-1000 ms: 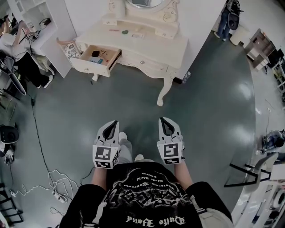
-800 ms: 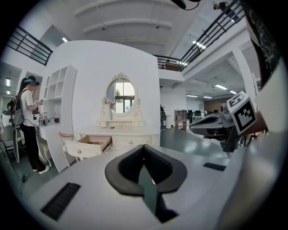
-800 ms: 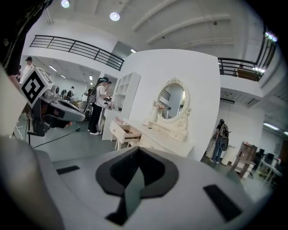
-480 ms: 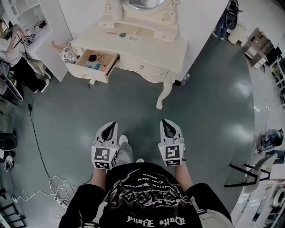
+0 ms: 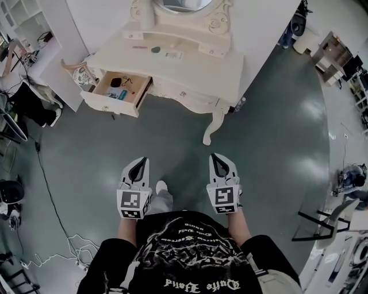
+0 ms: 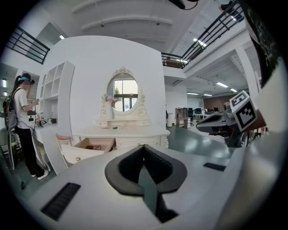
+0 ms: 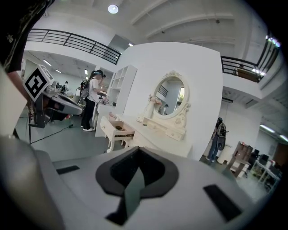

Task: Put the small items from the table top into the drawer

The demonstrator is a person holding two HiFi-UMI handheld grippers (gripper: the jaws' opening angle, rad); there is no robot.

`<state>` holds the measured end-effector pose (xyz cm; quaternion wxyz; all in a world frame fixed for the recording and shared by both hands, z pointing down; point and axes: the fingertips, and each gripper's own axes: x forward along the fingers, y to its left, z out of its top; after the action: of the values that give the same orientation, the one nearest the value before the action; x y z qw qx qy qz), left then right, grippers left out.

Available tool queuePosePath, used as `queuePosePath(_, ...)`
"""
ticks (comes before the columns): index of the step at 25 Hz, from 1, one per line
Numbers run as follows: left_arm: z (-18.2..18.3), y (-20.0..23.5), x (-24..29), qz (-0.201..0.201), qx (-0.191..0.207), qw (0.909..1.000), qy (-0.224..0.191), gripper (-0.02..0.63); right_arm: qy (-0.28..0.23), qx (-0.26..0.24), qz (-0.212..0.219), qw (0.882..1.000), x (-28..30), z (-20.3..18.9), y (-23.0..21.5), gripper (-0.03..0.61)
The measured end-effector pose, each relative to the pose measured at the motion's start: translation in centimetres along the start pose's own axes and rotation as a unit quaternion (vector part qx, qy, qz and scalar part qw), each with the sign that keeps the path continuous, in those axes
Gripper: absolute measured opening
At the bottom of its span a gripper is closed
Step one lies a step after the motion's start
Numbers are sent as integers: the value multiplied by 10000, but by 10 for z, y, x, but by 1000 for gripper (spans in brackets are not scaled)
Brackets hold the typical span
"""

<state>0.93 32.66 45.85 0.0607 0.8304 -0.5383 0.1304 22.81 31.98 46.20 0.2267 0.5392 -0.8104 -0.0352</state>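
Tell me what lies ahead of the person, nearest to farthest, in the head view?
Person's black shirt → left gripper and right gripper, side by side → green floor → dressing table with open drawer → oval mirror.

This is a big open hall, more lab or studio than home. A cream surface (image 5: 195,66) with an oval mirror (image 6: 123,94) backs onto a freestanding white wall (image 6: 85,67). Around it are a glossy green floor (image 5: 276,143), loose cables (image 5: 69,248), balcony railings (image 7: 76,42) and shelves (image 6: 53,83).
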Motion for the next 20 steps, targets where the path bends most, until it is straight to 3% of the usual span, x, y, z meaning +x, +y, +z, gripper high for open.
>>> queuePosePath(9, 8, 21, 36, -239, 55, 9997, 42, 15, 183, -48, -200, 9996, 31, 6, -13, 9)
queuePosePath(14, 6, 32, 48, -388, 319, 9987, 128, 15, 226, -85, -243, 9994, 49, 14, -8, 9)
queuePosePath(20, 6, 59, 63, -518, 167, 9985, 100, 15, 300, -74, -376, 9988, 70, 24, 0, 9)
